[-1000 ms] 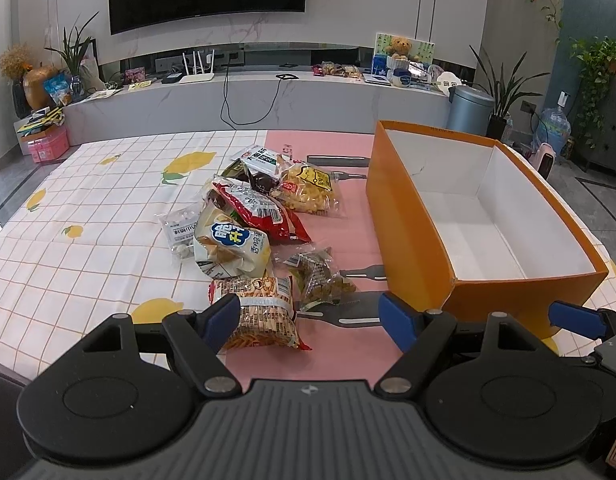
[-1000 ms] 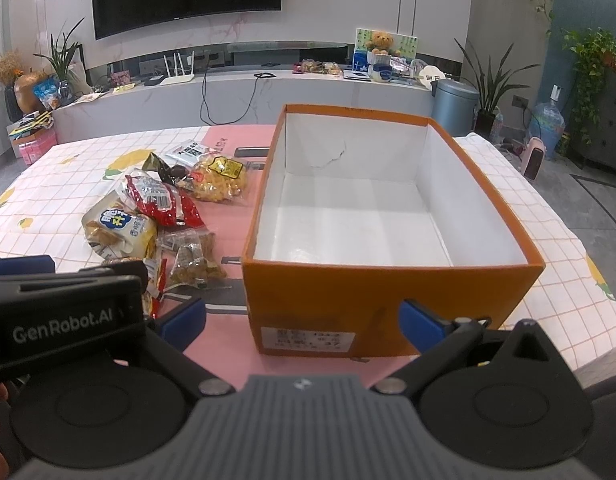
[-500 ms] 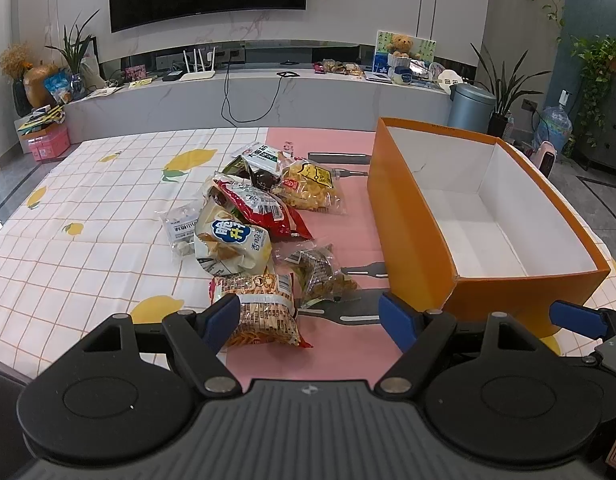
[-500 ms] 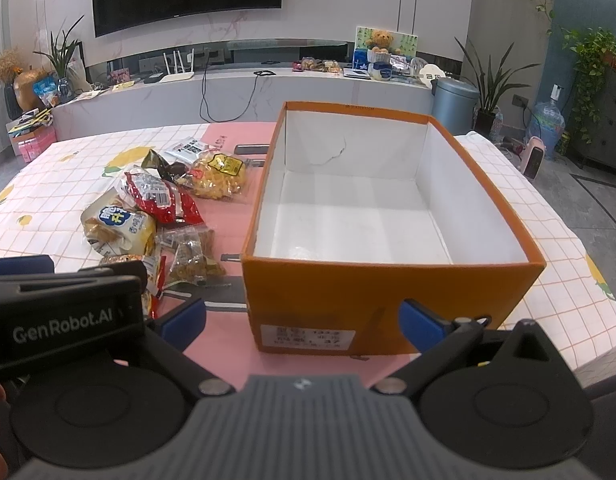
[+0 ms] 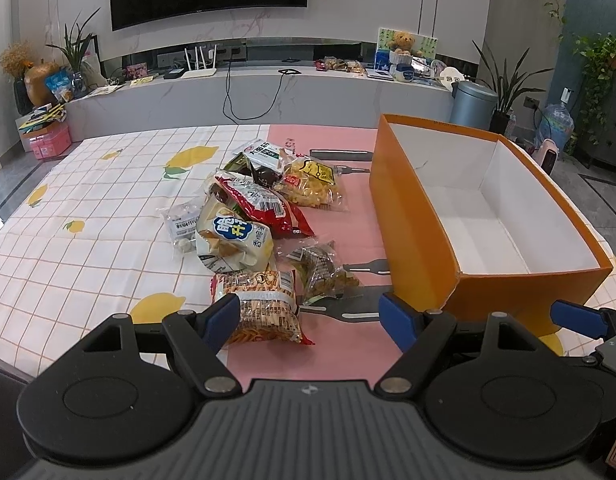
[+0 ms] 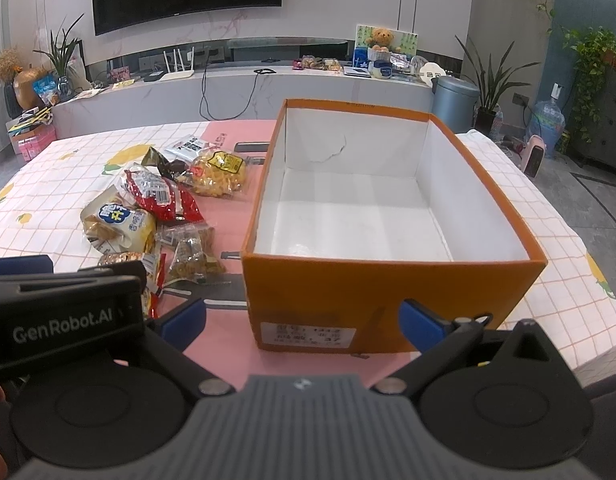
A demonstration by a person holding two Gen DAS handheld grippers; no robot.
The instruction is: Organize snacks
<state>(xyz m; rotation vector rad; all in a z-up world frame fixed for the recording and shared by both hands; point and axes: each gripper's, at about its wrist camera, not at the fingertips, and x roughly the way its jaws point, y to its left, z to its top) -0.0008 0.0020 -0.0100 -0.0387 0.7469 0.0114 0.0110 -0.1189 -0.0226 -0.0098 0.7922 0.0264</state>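
Your tabletop [image 5: 87, 216] carries the whole job undone: the orange box [image 6: 388, 292] sits empty at its right end, and every snack [image 5: 235, 236] lies piled just left of it. Your left tongs [image 5: 310, 318] hang released over the nearest packet [image 5: 259, 308]; your right tongs [image 6: 303, 324], spread wide and holding nothing, face the box. The box label is too blurred to read, and the lower packets are partly buried.

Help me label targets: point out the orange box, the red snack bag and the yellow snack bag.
orange box [image 6: 388, 288], right wrist view, front wall.
red snack bag [image 5: 263, 208], left wrist view, middle.
yellow snack bag [image 5: 312, 184], left wrist view, middle.
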